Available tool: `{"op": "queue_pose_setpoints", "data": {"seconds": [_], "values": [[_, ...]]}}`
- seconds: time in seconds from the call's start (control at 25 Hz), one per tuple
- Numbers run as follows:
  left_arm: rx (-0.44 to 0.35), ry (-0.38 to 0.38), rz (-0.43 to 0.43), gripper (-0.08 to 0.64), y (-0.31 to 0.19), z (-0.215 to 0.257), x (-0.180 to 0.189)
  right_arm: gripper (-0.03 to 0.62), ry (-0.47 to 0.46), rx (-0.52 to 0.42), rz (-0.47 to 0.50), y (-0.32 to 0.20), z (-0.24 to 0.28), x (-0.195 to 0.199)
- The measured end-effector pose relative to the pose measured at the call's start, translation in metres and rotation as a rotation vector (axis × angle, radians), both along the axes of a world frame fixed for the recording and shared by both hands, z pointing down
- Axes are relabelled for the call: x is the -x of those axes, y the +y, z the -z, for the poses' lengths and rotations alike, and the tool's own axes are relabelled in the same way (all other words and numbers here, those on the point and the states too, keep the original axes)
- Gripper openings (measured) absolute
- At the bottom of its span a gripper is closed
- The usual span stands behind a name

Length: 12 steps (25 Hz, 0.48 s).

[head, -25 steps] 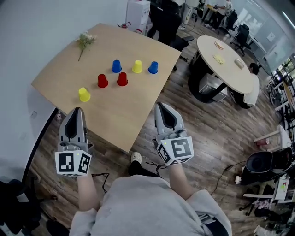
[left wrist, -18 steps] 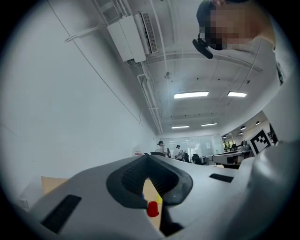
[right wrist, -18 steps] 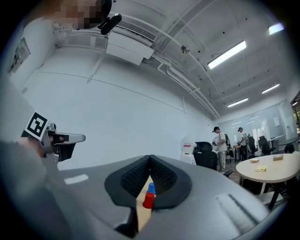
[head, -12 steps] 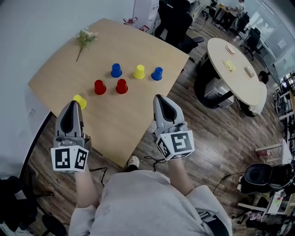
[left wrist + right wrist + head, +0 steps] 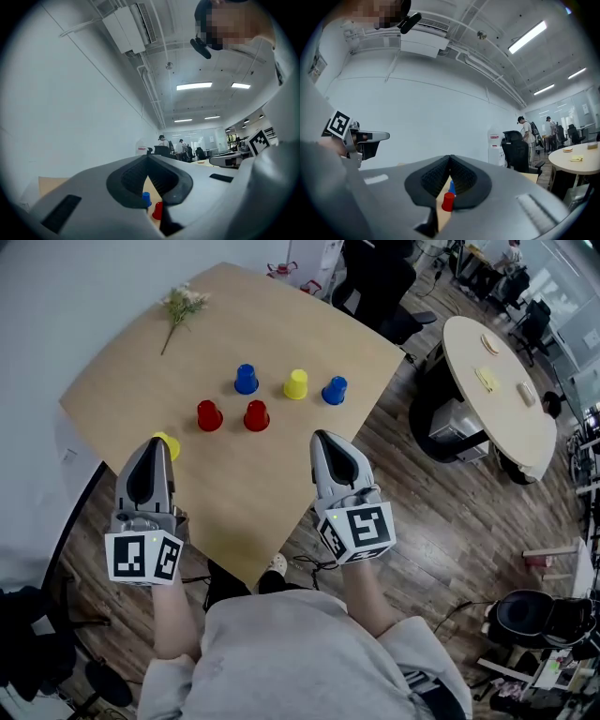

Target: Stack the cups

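A white wall [image 5: 47, 315] fills the upper left of the head view. A light wooden table [image 5: 281, 324] runs out from it, its far edge curved. A sprig of dried flowers [image 5: 181, 306] lies near the table's upper left rim.

The left gripper [image 5: 155, 441] hovers over the lower left edge, its jaws pressed together with nothing between them. A yellow cup [image 5: 169, 443] sits right at its tip, partly hidden, so whether they touch is hard to say. To the right a red cup [image 5: 209, 415] and a second red cup [image 5: 256, 415] stand side by side. Behind them runs a row of a blue cup [image 5: 247, 379], a second yellow cup [image 5: 296, 383] and a second blue cup [image 5: 335, 390], all apart from one another. The right gripper [image 5: 325, 436] hangs at the table's lower right edge, likewise closed and empty.

Brown plank floor [image 5: 441, 493] spreads across the right of the frame. A round table [image 5: 497, 390] stands at the upper right and black office chairs [image 5: 380, 287] along the top. In the left gripper view, strip lights [image 5: 194, 86] cross a white ceiling.
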<state>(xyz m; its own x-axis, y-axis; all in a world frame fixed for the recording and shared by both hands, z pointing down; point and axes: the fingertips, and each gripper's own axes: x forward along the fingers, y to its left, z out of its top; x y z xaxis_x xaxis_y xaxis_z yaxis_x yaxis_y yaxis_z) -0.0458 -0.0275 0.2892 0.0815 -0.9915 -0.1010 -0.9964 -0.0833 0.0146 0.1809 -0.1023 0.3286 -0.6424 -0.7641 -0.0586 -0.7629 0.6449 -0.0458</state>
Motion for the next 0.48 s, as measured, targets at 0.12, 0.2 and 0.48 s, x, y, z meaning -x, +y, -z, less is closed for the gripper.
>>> {"op": "queue_pose_setpoints", "data": {"seconds": [0.12,0.2,0.48], "values": [[0.030,0.002,-0.022,0.008,-0.010,-0.009,0.009,0.012,-0.004,0.039,-0.012,-0.007,-0.012,0.011],[0.047,0.002,-0.044,0.008,-0.017,-0.015,0.014,0.012,-0.007,0.082,-0.017,-0.012,-0.022,0.020],[0.099,0.016,-0.115,0.008,-0.045,-0.036,0.041,0.016,-0.026,0.285,-0.014,-0.041,-0.063,0.061]]}}
